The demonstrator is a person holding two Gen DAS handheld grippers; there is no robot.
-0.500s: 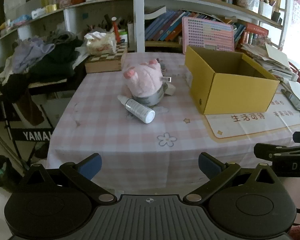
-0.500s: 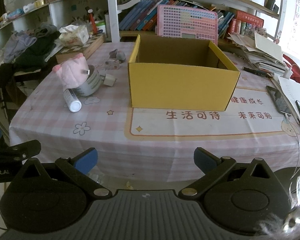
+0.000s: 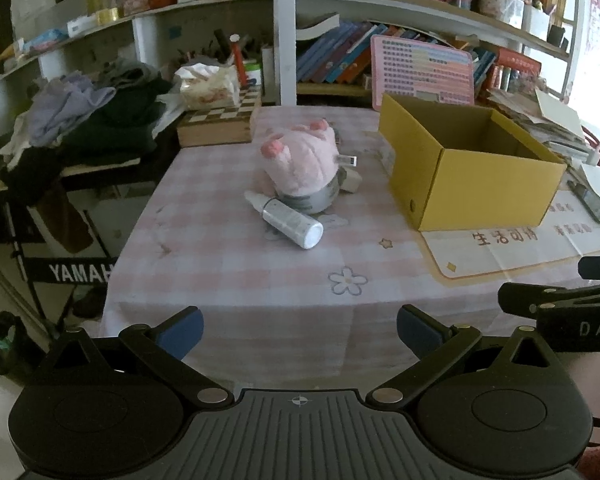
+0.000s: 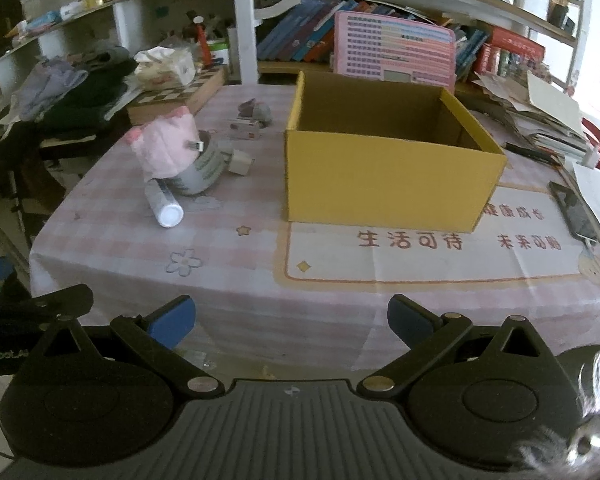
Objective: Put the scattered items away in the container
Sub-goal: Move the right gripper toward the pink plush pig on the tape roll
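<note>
An open yellow cardboard box stands on the pink checked tablecloth. Left of it lie a pink plush toy on a grey tape roll, a white bottle lying on its side, and a small white adapter. Further back are a small white box and a grey toy. My left gripper and my right gripper are both open and empty, before the table's front edge.
A chessboard box sits at the table's back left, with a pile of clothes beyond. A pink board leans behind the yellow box. Phones and papers lie at the right. Bookshelves fill the back.
Both grippers have moved slightly toward the table; the objects appear a little closer. Nothing on the table has moved.
</note>
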